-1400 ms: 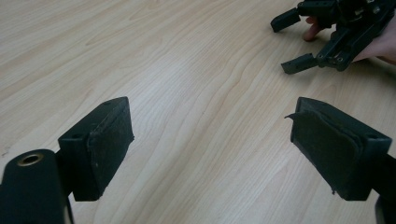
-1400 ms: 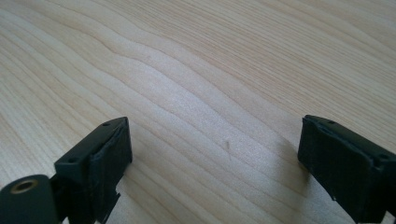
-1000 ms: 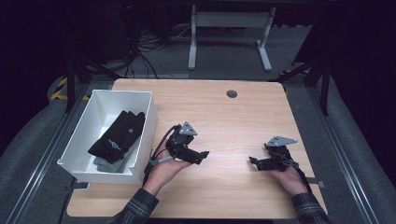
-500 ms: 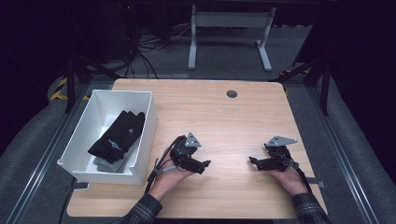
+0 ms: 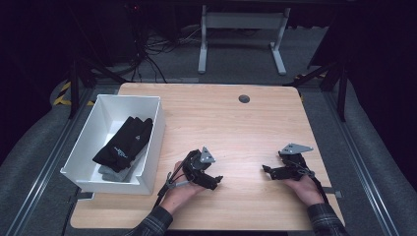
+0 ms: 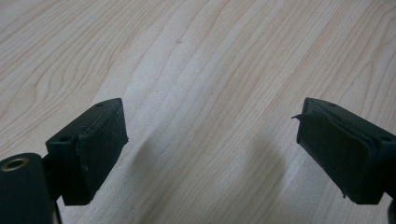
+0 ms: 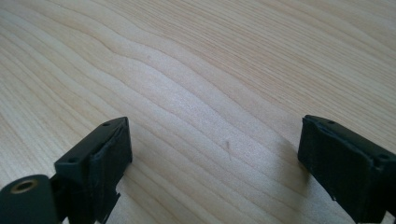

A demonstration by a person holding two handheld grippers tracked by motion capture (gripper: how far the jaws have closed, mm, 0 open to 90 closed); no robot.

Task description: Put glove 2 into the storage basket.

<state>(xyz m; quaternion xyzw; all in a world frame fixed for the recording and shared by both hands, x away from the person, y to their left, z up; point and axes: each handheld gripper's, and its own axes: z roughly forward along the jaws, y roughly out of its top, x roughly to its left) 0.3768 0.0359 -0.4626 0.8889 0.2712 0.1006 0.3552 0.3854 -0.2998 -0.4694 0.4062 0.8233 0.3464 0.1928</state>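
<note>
Left gripper [image 5: 212, 180] lies low over the wooden surface [image 5: 231, 123], hand palm-up beneath it at the near edge, jaws spread wide with bare wood between them. Right gripper [image 5: 268, 170] rests likewise at the near right, jaws released, pointing toward the left one. Black gloves [image 5: 123, 142] lie inside the white bin [image 5: 150, 147] at the surface's left, apart from both grippers.

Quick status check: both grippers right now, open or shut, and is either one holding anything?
Left gripper: open, holding nothing, bare wooden table between its jaws.
Right gripper: open, holding nothing, low over the table.
</note>
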